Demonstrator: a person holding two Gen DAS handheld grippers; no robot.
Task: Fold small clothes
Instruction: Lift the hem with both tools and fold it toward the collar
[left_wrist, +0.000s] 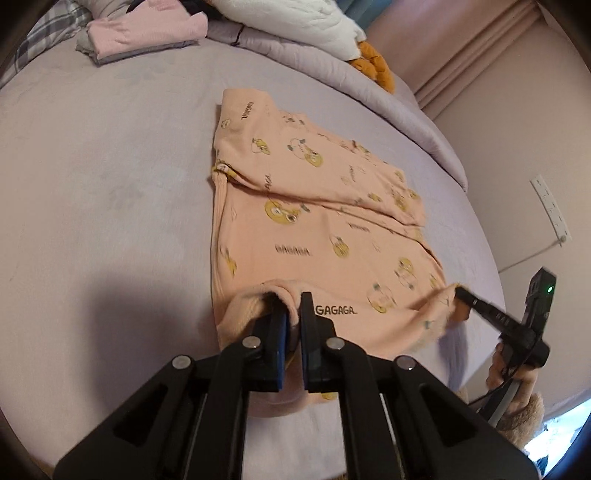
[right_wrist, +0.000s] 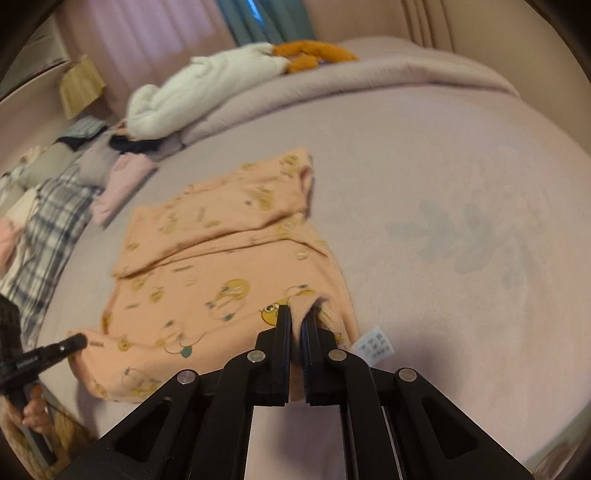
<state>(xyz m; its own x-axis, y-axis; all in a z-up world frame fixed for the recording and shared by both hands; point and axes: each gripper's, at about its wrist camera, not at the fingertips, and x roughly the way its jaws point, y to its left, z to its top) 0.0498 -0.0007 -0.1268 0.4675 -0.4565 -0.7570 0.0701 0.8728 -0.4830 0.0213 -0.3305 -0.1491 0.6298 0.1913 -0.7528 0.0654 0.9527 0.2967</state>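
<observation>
Black tongs (left_wrist: 294, 301) angled down, gripping garment (left_wrist: 314, 221)

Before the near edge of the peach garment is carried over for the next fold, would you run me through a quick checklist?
1. Left gripper pinches the peach garment at its near edge: ok.
2. Right gripper pinches the other near corner: ok.
3. Earlier fold lies flat across the far half: ok.
4. Care label tucked in: not ok, it sticks out.
5. Bedsheet beyond the garment free for landing: ok.
6. Near edge taut between grippers: cannot tell.
</observation>
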